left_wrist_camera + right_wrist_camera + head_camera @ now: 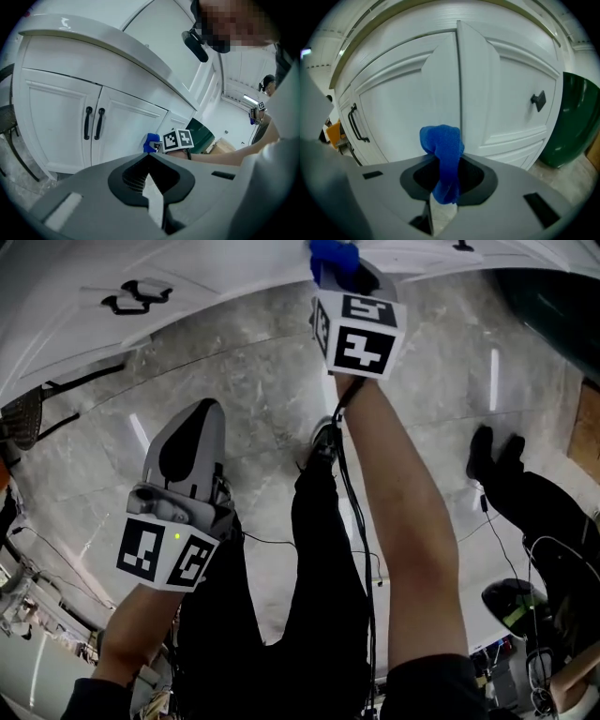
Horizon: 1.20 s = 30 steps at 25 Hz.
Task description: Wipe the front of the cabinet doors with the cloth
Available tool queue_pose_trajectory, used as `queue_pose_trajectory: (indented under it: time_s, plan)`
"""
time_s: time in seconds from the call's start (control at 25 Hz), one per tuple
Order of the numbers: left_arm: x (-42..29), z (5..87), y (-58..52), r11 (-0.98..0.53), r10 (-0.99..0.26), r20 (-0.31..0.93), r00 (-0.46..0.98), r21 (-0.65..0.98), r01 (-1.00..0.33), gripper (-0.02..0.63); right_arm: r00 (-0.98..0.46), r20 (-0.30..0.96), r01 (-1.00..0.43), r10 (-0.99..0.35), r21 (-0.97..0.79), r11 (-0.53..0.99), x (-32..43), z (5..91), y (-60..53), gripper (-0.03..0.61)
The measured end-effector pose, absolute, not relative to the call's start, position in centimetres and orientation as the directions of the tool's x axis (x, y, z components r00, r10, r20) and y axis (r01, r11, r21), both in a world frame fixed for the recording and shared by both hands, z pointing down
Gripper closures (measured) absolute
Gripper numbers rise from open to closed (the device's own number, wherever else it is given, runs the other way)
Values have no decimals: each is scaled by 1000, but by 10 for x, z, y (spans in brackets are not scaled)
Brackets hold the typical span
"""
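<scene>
Cloth (442,150), bright blue and bunched, is being pinched between the jaws of the right gripper (443,161), which are clamping its lower part while the rest is bulging up above them. It is sitting directly in front of the white cabinet doors (403,112), low on the vertical seam where two doors are meeting; whether it is pressing on the surface cannot be told. A pair of black bar handles (356,124) is showing on the door to the left and a black square knob (538,101) on the door to the right, with a dark green bin (576,126) standing beside the cabinet at the far right. In the head view, the person's right arm (403,521) is stretching forward to the cabinet above a grey marbled floor (253,399). The left gripper (199,423) is hanging lower and well apart from the cabinet, its jaws lying pressed together with nothing between them
</scene>
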<state>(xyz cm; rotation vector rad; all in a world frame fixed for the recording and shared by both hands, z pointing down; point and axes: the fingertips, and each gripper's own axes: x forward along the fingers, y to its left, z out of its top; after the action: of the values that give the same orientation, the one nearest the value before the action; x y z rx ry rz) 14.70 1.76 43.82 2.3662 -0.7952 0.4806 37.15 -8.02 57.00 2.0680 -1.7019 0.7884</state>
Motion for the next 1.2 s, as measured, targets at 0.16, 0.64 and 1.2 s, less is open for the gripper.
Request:
queue_pose_trajectory:
  time_s: [0.16, 0.64, 1.2]
  plan:
    - [163, 438, 23, -649, -416, 496, 762, 425, -631, 614, 203, 611, -959, -766, -35, -281, 414, 566, -60, 492]
    - [111, 428, 13, -658, -417, 500, 759, 410, -631, 614, 6, 613, -983, -790, -143, -118, 251, 588, -74, 492]
    - [35, 465, -18, -602, -479, 549, 685, 363, -712, 614, -178, 526, -983, -831, -61, 172, 124, 621, -153, 492]
